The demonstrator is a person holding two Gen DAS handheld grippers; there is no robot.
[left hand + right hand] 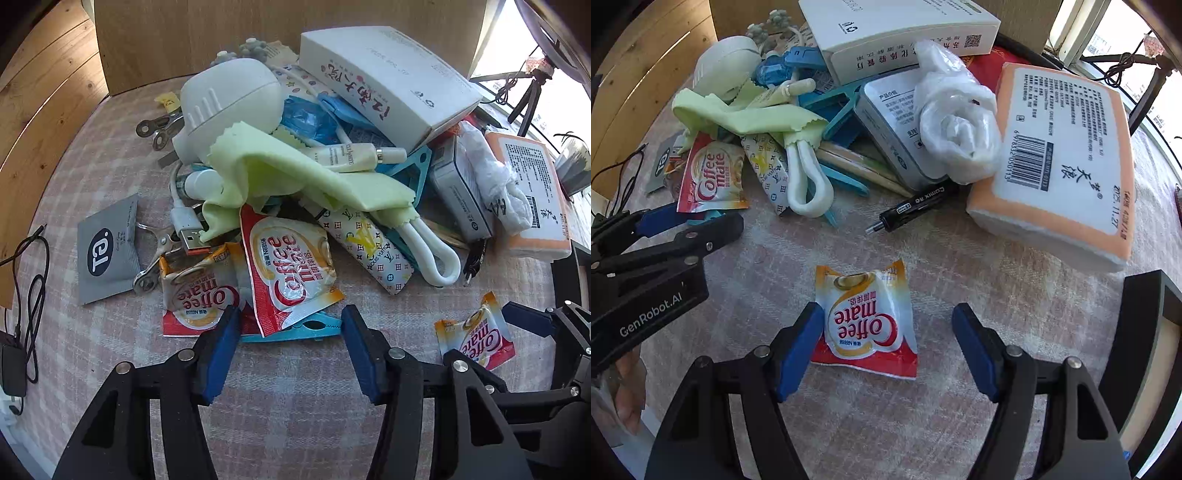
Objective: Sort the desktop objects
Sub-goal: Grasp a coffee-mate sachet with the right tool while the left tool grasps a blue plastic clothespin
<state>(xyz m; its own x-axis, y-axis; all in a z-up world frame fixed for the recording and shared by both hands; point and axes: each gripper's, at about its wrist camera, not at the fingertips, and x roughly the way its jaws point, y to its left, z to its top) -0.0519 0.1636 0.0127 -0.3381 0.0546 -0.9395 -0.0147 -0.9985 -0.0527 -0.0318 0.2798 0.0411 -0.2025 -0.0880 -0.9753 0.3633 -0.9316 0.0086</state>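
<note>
A crinkled red-and-white Coffee-mate sachet [866, 321] lies alone on the checked tablecloth [960, 258], near the clutter pile, framed by the right gripper [888, 332] with fingers spread, likely for pickup, while the left gripper [290, 332], also spread and empty, hovers over the pile's sachets [291, 273].

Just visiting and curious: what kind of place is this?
Probably a home desk by a window: a checked cloth under everyday clutter, such as a tissue pack, Coffee-mate sachets and a charging cable.

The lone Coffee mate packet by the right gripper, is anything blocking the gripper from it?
Nothing visible does. The Coffee mate packet lies flat on the tablecloth, apart from the pile, between the open jaws of the right gripper.
</note>
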